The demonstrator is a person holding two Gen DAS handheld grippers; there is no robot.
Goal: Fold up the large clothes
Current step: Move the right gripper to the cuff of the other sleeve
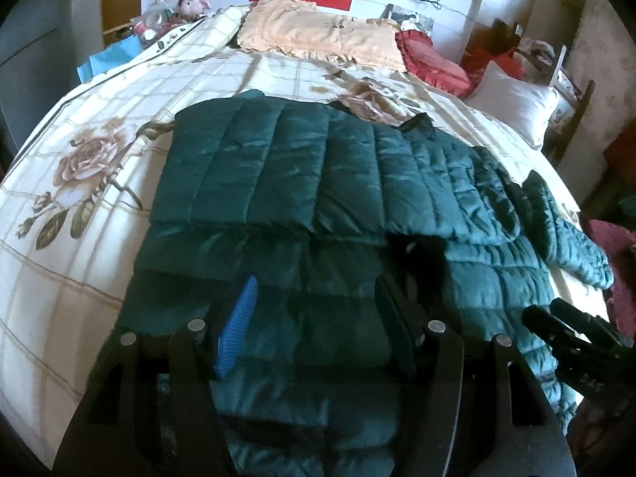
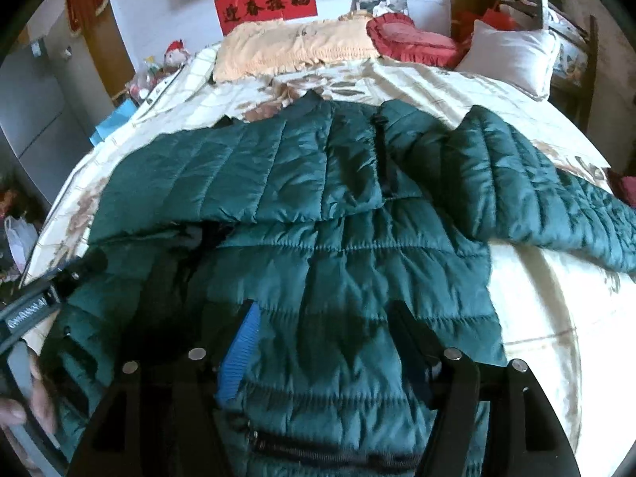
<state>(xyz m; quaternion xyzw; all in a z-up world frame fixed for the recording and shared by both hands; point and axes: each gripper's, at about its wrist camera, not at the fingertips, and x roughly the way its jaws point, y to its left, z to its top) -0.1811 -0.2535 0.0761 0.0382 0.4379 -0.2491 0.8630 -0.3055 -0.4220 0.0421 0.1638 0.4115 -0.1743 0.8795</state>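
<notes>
jacket [image 2: 357,246] spread on bed [image 2: 528,318], pillows [image 2: 302,47] behind it, banner [image 2: 266,4] on wall behind pillows

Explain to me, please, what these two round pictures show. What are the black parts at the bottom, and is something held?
No robot is here. A person holds a hand tool with two fingers, a pair of tongs, in each hand. A wide-angle camera on each tool looks forward along its fingers, which makes the pictures round. One picture comes from the left tongs, the other from the right tongs. The black parts are the fingers; one finger pad is blue. On the bed lies a dark green padded jacket, one sleeve spread out to the right. Both tongs are open above the jacket and hold nothing.
</notes>
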